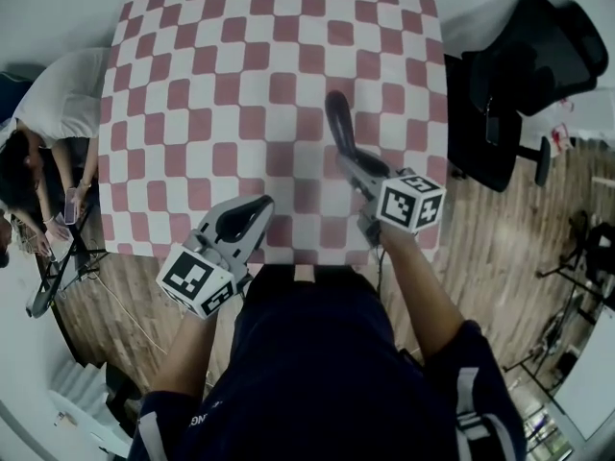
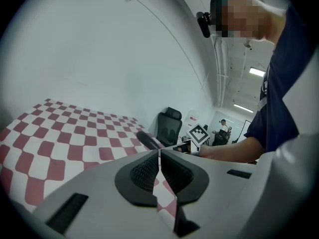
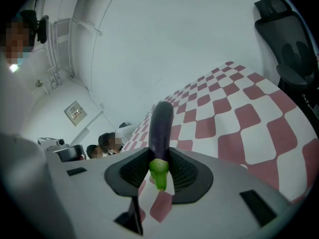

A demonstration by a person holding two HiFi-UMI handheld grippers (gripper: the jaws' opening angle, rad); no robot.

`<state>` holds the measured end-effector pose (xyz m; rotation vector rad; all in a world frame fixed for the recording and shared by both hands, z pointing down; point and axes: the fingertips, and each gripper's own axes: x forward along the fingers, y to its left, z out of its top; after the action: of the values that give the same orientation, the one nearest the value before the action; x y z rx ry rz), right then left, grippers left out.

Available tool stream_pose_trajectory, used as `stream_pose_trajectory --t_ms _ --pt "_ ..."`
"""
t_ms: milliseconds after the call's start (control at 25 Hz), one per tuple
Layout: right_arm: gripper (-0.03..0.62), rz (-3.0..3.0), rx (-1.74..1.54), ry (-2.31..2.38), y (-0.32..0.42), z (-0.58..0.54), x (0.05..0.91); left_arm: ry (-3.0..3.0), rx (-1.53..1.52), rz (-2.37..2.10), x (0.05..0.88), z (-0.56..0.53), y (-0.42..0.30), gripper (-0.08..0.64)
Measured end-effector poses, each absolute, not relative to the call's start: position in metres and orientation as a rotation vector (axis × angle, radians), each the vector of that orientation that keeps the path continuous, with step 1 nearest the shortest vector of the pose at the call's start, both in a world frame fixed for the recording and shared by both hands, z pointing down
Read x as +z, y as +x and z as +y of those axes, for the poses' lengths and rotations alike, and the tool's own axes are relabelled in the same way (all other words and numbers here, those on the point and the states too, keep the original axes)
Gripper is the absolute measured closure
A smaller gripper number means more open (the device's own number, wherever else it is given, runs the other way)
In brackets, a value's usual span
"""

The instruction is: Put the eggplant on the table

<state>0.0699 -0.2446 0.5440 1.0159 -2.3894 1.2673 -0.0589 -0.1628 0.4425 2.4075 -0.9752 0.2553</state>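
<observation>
The right gripper (image 1: 357,173) grasps a smooth, long purple eggplant (image 3: 162,126) by its green stem end between ribbed black jaws. The eggplant pokes out over the desk (image 1: 221,84) with its red-and-white checked cloth (image 1: 288,56). The left gripper (image 2: 159,172) has its jaws clenched together on nothing.

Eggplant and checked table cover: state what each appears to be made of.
Eggplant: smooth, glossy dark purple skin, evenly bright green stem; possibly a plastic model, though real cannot be excluded. Table cover: matte red-and-white checks, no shine, slightly wavy squares; probably cloth, perhaps thin vinyl.
</observation>
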Motion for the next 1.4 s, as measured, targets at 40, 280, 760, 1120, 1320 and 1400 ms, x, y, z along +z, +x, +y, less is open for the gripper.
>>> stream_pose_trajectory --t_ms 40,280,760,1120,1320,1400 --pt "0.465 -2.384 1.269 1.012 0.069 -0.251 0.55 2.401 0.258 -0.982 0.444 -0.165 -0.059 0.525" --pt "0.465 -2.331 1.27 0.984 0.06 -0.271 0.59 2.347 0.265 -1.015 0.457 -0.169 -0.062 0.525" --pt "0.465 -2.187 1.179 0.914 0.032 -0.275 0.649 2.288 0.259 -1.003 0.483 -0.172 -0.067 0.525" --pt "0.459 -2.092 1.116 0.899 0.026 -0.269 0.67 2.273 0.25 -0.994 0.487 -0.175 -0.077 0.525" --pt "0.42 -2.086 1.094 0.902 0.025 -0.268 0.672 2.285 0.243 -0.983 0.485 -0.177 -0.08 0.525" --pt "0.395 -2.085 1.092 0.9 0.024 -0.266 0.671 2.293 0.241 -0.978 0.482 -0.178 -0.081 0.525"
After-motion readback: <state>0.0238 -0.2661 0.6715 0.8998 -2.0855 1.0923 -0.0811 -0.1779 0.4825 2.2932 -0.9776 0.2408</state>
